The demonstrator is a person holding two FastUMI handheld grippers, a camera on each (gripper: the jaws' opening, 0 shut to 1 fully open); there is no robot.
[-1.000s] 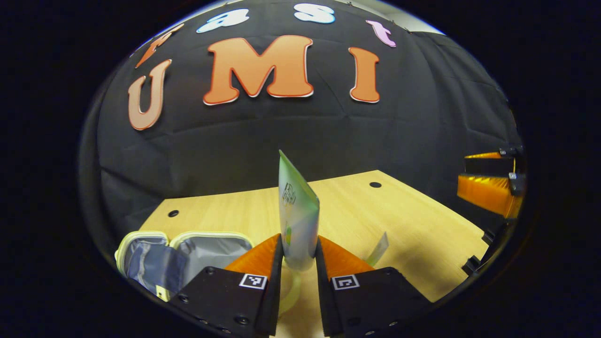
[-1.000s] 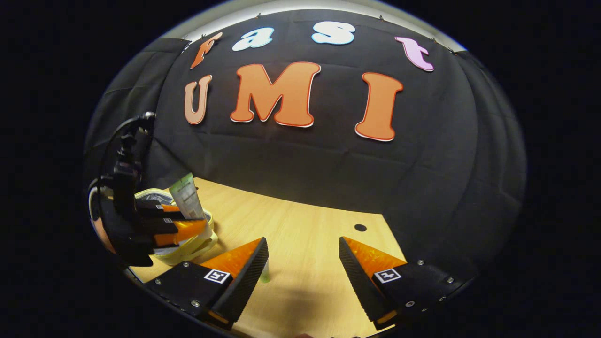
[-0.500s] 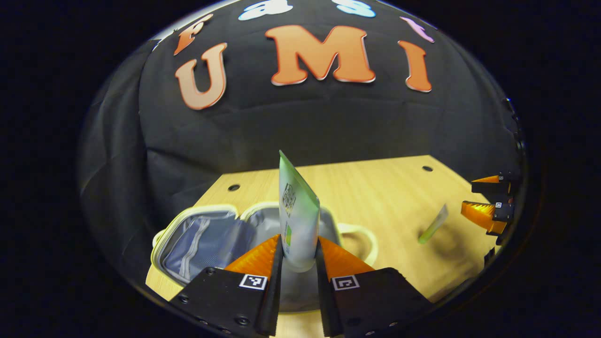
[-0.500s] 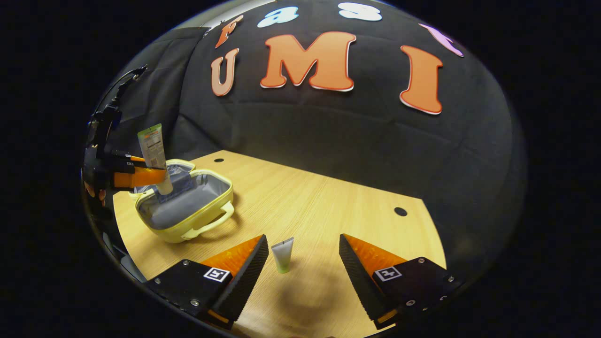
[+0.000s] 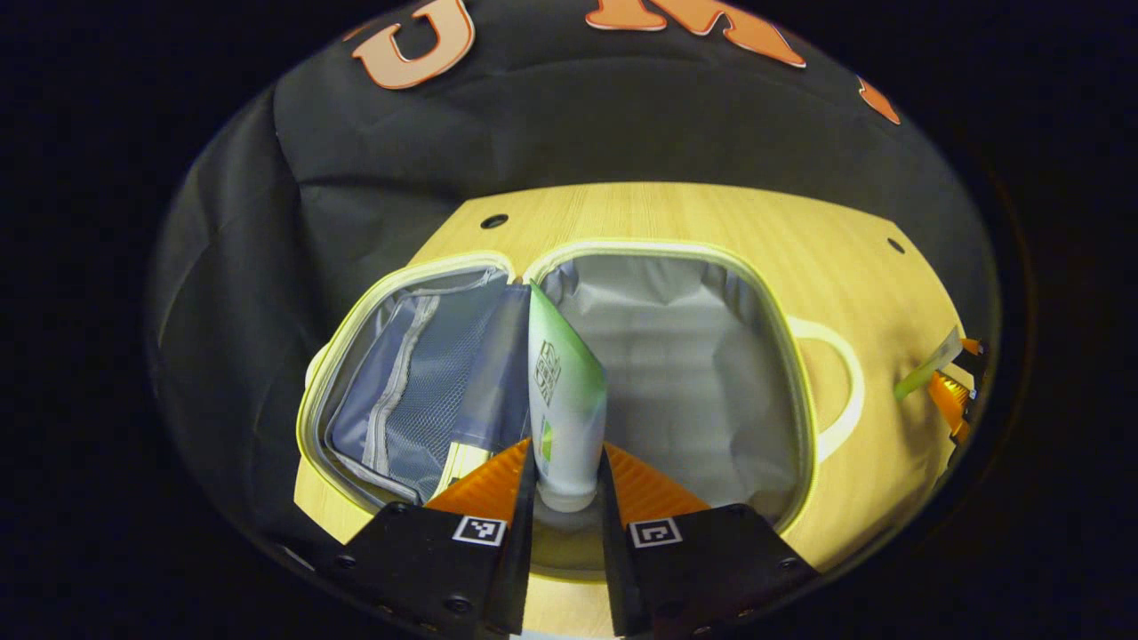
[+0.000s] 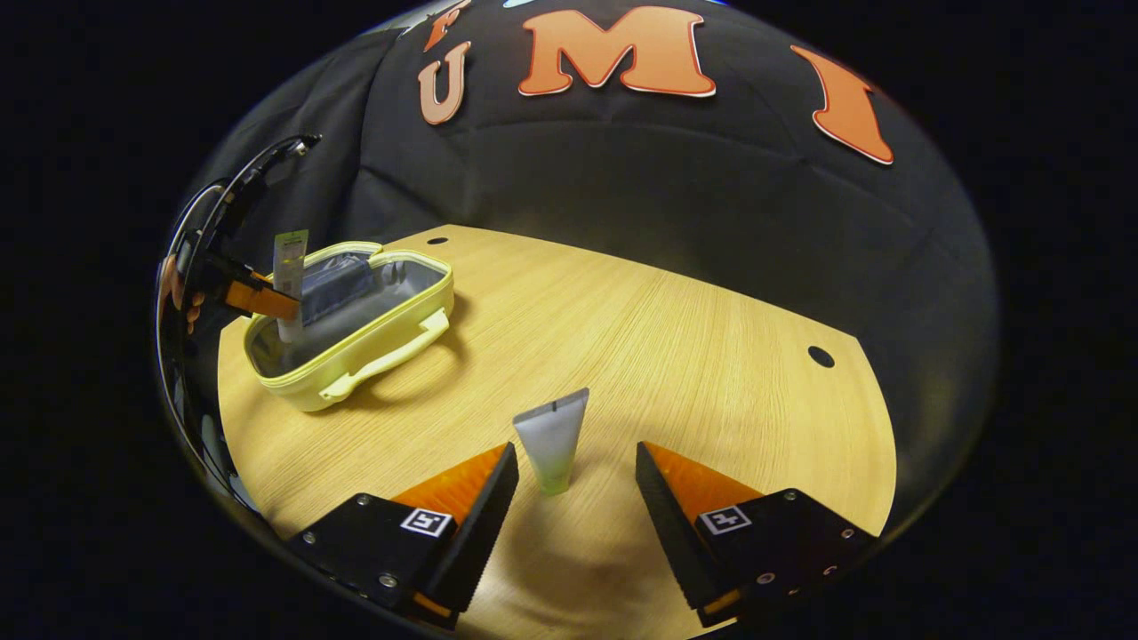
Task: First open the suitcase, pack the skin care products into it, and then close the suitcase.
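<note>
One tube held over the open suitcase, a second standing ready on the table.

The left gripper is clamped on the cap end of a tube, whose long axis runs upright, cap down and flat crimped end up, directly above the grey-lined main half of the open suitcase. The right gripper is spread wide with nothing between its fingers, just short of a smaller tube standing cap-down on the table, crimp tilted slightly up and to the right. Both tubes look light, soft-walled and smooth; I judge a grip low, near the stiffer cap shoulder, safest, since squeezing mid-body could dent the tube or let it slip.
</note>
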